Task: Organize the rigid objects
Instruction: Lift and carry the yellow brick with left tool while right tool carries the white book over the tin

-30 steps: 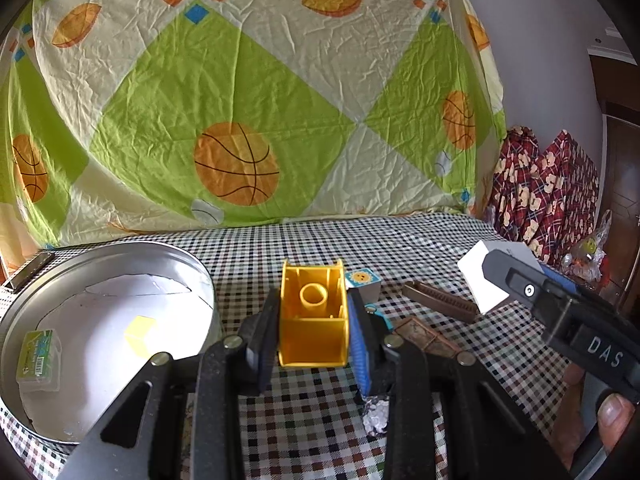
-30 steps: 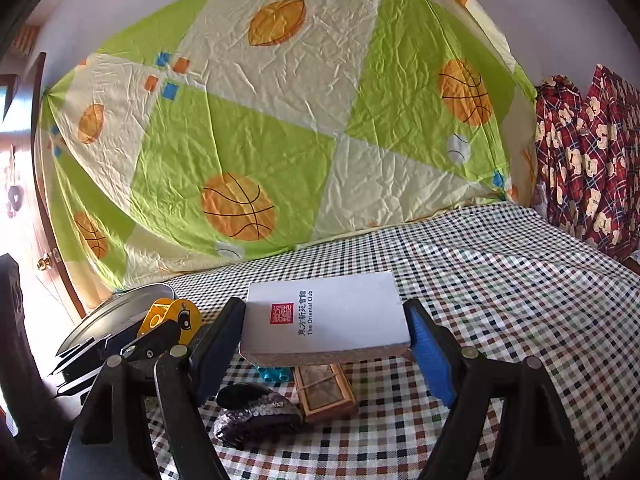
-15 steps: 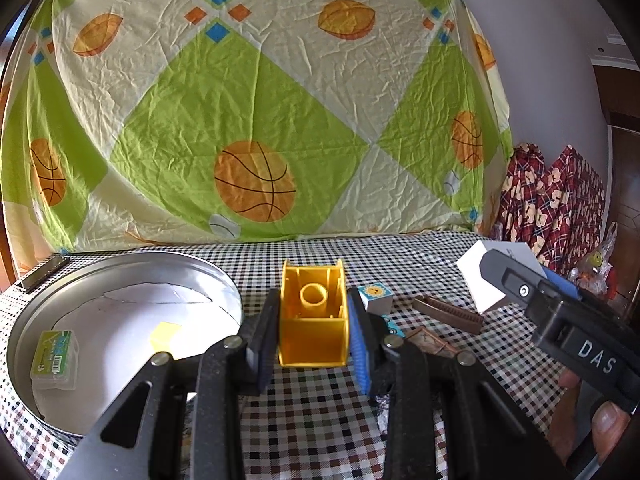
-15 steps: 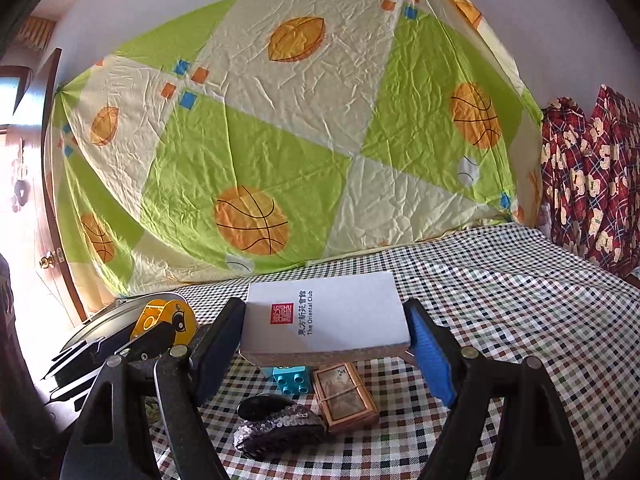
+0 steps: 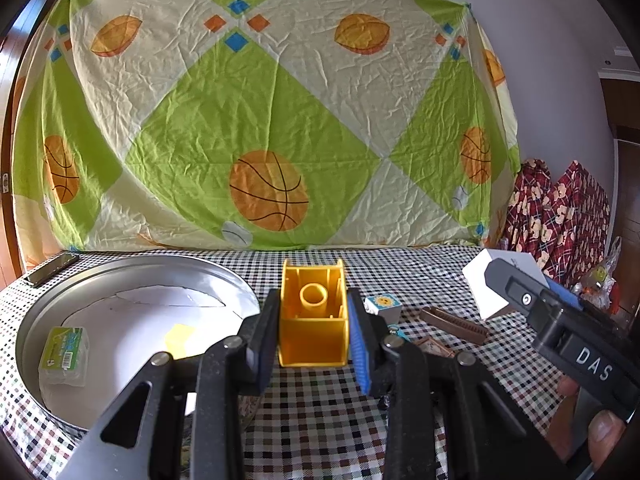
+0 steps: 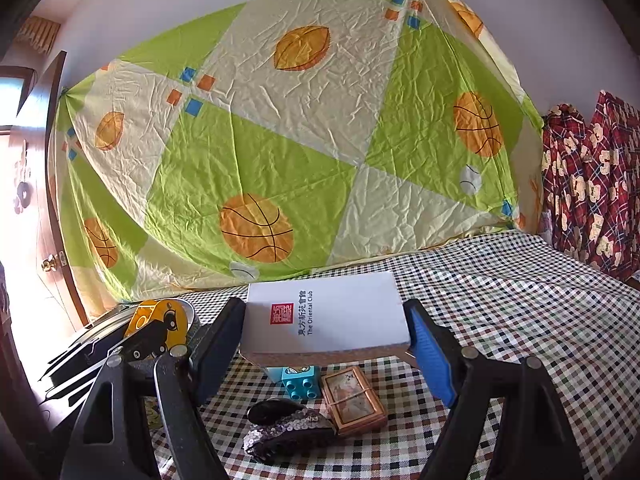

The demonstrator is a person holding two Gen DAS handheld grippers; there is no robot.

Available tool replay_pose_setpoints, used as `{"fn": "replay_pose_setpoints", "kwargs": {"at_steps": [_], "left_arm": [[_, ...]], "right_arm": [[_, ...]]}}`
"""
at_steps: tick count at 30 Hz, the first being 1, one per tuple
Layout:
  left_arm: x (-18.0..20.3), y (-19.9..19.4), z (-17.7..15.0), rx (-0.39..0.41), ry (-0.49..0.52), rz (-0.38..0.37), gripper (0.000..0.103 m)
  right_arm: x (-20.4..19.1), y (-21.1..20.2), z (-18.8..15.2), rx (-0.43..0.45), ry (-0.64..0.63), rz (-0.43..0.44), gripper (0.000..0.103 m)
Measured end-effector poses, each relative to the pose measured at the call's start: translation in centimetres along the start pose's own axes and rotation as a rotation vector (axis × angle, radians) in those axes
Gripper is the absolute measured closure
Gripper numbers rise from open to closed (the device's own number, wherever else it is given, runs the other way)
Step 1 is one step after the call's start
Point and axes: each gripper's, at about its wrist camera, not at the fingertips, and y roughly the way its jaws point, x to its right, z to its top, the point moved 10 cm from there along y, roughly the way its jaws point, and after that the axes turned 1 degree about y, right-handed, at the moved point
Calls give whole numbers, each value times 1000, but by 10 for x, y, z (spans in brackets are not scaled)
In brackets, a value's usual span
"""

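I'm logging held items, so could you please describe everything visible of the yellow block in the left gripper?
The yellow block looks like hard plastic, hollow, its open underside with a round central tube and ribs facing the camera. The left gripper clamps its two sides, holding it above the checkered cloth, right of the metal tin.

A home room, set up for tabletop work.
A basketball-print bedsheet [image 5: 264,120] is hung on the wall behind a checkered tablecloth [image 6: 520,300]; a wooden door [image 6: 48,200] is seen.

Black plastic tongs [image 5: 314,344] — blue ribbed pads [image 5: 358,350], silver screws; the other tongs [image 6: 326,344] lettered "DAS".
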Motion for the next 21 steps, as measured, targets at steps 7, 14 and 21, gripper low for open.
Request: {"fn": "replay_pose_setpoints", "kwargs": {"at_steps": [7, 14, 21], "left_arm": [[-8, -7, 2, 19, -31, -2, 72], [-17, -13, 2, 32, -48, 5, 72], [-21, -15, 3, 40, -55, 10, 72]], "right_arm": [[-3, -1, 0, 5, 14, 22, 22], [-10, -2, 0, 14, 13, 42, 22], [-14, -3, 0, 19, 7, 51, 22]]}}
